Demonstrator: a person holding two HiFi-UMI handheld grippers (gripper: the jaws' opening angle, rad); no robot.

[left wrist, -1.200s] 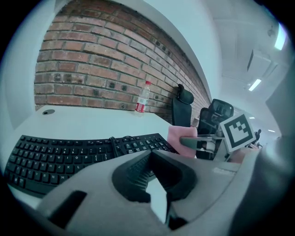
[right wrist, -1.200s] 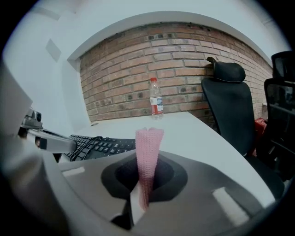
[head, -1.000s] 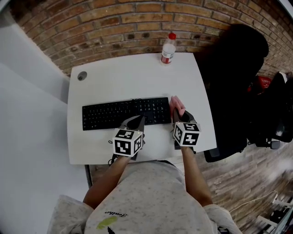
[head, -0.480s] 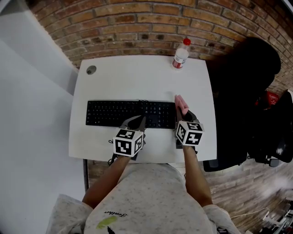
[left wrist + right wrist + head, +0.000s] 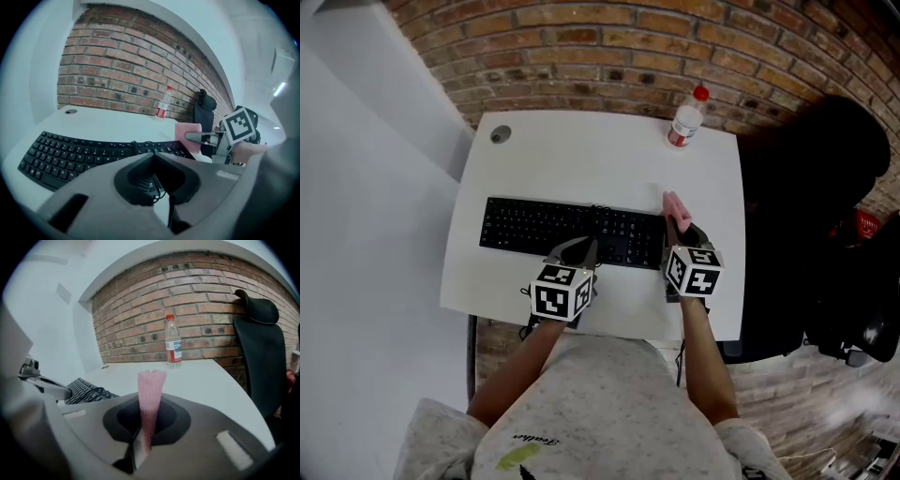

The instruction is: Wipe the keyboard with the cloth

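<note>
Right gripper view: pink knitted cloth (image 5: 151, 394) (folded, upright) pinched in right tongs (image 5: 144, 439).

A black keyboard (image 5: 572, 231) lies flat across the middle of the white desk (image 5: 581, 159). A folded pink cloth (image 5: 675, 204), clamped upright in the right gripper (image 5: 678, 223), apparently hovers over the desk's right side.

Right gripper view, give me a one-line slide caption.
Right hand-held gripper shut on a pink cloth, keyboard to its left, bottle standing by the brick wall.
</note>
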